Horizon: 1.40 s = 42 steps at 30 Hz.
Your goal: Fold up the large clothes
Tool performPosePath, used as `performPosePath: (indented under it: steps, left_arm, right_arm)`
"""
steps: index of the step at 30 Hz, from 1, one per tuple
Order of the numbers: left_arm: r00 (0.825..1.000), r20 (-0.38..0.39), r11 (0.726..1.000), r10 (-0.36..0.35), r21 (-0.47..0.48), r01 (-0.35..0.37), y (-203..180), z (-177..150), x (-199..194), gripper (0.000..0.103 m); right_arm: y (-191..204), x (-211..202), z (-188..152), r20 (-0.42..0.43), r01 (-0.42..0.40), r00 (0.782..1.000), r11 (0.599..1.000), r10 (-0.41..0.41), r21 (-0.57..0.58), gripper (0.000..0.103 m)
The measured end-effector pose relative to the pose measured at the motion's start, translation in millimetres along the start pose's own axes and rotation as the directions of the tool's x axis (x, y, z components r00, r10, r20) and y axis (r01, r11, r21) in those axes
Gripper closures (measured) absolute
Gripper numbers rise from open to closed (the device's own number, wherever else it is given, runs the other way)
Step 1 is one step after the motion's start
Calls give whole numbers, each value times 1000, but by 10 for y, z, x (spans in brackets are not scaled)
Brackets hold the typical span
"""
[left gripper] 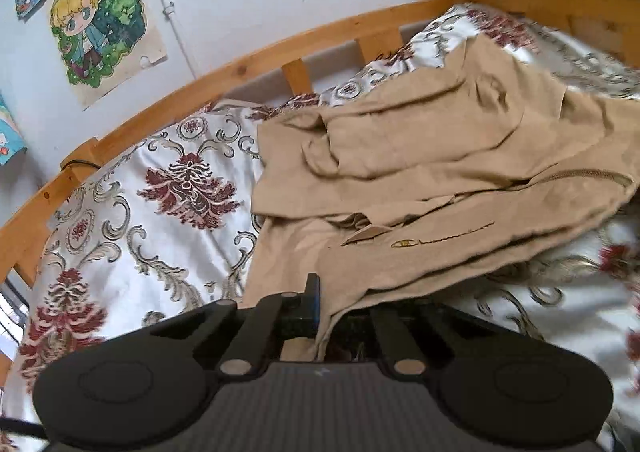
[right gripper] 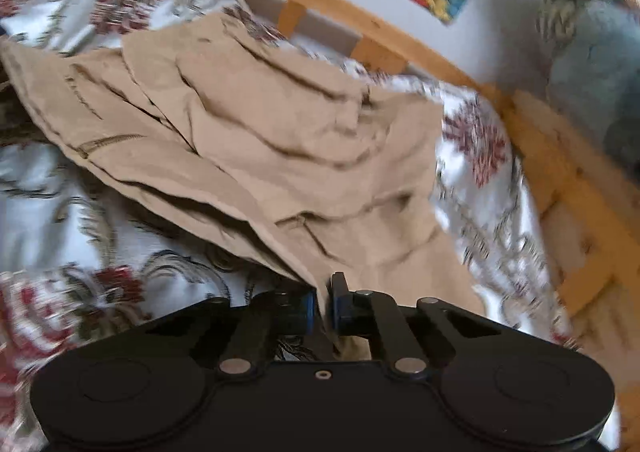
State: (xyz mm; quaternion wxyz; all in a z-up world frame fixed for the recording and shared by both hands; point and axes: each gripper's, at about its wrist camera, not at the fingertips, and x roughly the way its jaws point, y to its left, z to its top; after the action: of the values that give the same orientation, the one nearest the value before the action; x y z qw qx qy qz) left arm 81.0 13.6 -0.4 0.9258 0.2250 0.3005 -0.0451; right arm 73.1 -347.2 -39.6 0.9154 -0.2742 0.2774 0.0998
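Left wrist view: the left tool (left gripper: 320,304) is closed on the near edge of the tan garment (left gripper: 440,156); only one finger shows, cloth drapes over the other.
Garment's place: bunched on the floral bedspread (left gripper: 152,188), beside the wooden bed rail (left gripper: 248,60).
Risk here: the bite looks thin, so the hem could slip out under a pull.
Right wrist view: the right tool (right gripper: 323,304) is pinched shut on another near edge of the tan garment (right gripper: 280,140), cloth squeezed between its pads.
Risk here: the top layers lie loose and creased; uneven lifting by the two tools could drag them askew or snag the bedspread (right gripper: 80,284).
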Motion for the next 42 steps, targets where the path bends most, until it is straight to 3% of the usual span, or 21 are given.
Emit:
performPosePath:
  steps: [5,9,13,19,21,23,27,30,31,33,37,38,39,41,42]
  left_arm:
    - [996,-33,996,-84,-12,84,310,63,-540,100]
    - [995,-4,995,-101,-14,101,487,390,-689,100]
    - [996,-4,995,-89,55,89,482,802,-351,99]
    - [982,-134,986,-131,90,144,426,1395,684,99]
    - [963,-219,983,-155,61,172,437,1522,1102,99]
    - [935,-302,981,-187,-15,191,483,1559,1497,99]
    - [862,-412,949,-295,-233,213,603,1507,2183,97]
    - [828,-448,925,-337,-321,202,625,1391,2456,97]
    - [826,-452,923,-336,-334,192,620,1362,2481,97]
    - [831,-456,924,-320,-342,168,586,1310,2493,97]
    - [843,-469,943,-265,-310,124,535,1313,2408,97]
    - [844,-470,944,-258,-307,118,547,1332,2392,97]
    - [846,-471,946,-250,-305,110,548,1331,2364,97]
    - [847,-475,949,-240,-300,100,555,1361,2324,97]
    - [845,-482,949,-234,-301,91,555,1362,2321,97]
  right_arm:
    - [1,-722,83,45,-45,998,980,54,-192,97]
    - [-98,-971,302,89,-4,995,955,32,-297,97]
    - [-270,-649,571,100,48,995,950,-18,-307,94]
    - [-545,352,884,43,40,999,961,-29,-275,87]
    - [-703,668,936,20,-13,1000,985,17,-175,83]
    - [-952,930,944,20,-107,994,994,107,-1,83]
    - [-1322,1113,800,61,-200,980,933,190,298,62]
    - [-1465,934,619,153,-224,973,875,174,429,38]
    - [-1475,844,548,175,-213,974,856,146,471,29]
    - [-1447,651,393,214,-192,973,801,83,567,23]
    - [-1396,367,-38,307,-254,952,593,12,764,15]
    - [-1393,306,-100,317,-269,948,574,17,773,15]
    - [-1380,254,-118,316,-271,948,583,27,766,15]
    - [-1312,114,-69,295,-245,955,662,37,708,13]
    - [-1258,52,-37,276,-223,960,706,41,672,6]
